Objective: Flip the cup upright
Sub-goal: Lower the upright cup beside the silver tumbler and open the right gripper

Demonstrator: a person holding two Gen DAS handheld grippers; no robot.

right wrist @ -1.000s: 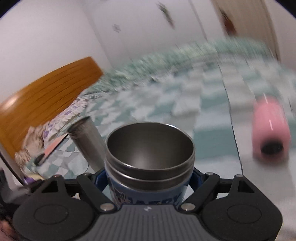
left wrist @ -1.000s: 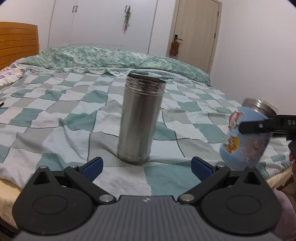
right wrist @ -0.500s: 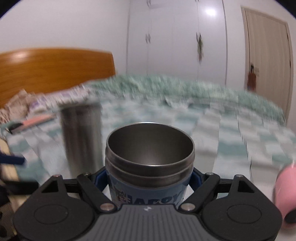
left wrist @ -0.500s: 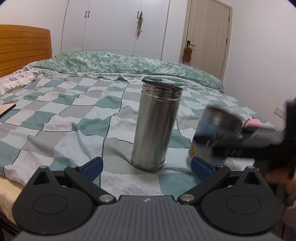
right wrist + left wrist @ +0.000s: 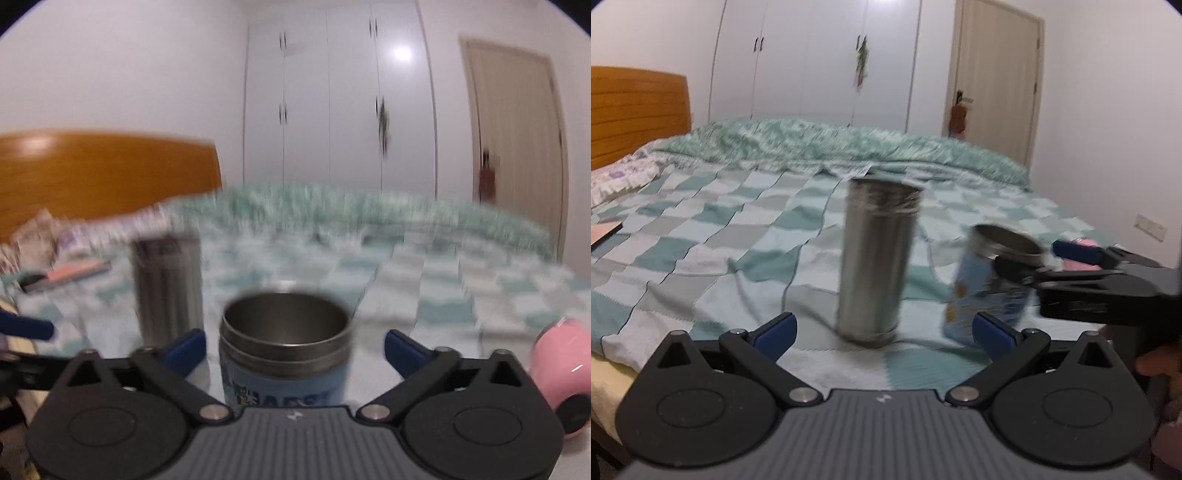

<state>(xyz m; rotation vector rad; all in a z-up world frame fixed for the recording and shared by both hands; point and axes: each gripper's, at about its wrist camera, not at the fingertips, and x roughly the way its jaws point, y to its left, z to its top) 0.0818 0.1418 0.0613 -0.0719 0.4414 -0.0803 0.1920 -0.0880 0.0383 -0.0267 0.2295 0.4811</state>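
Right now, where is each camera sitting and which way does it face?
Left wrist: on the open left gripper, facing the bed's checked quilt and tall steel flask; the right gripper shows.
Right wrist: on the right gripper, open around the blue steel-rimmed cup, facing the wardrobe.
Shared: flask, cup, pink cup.
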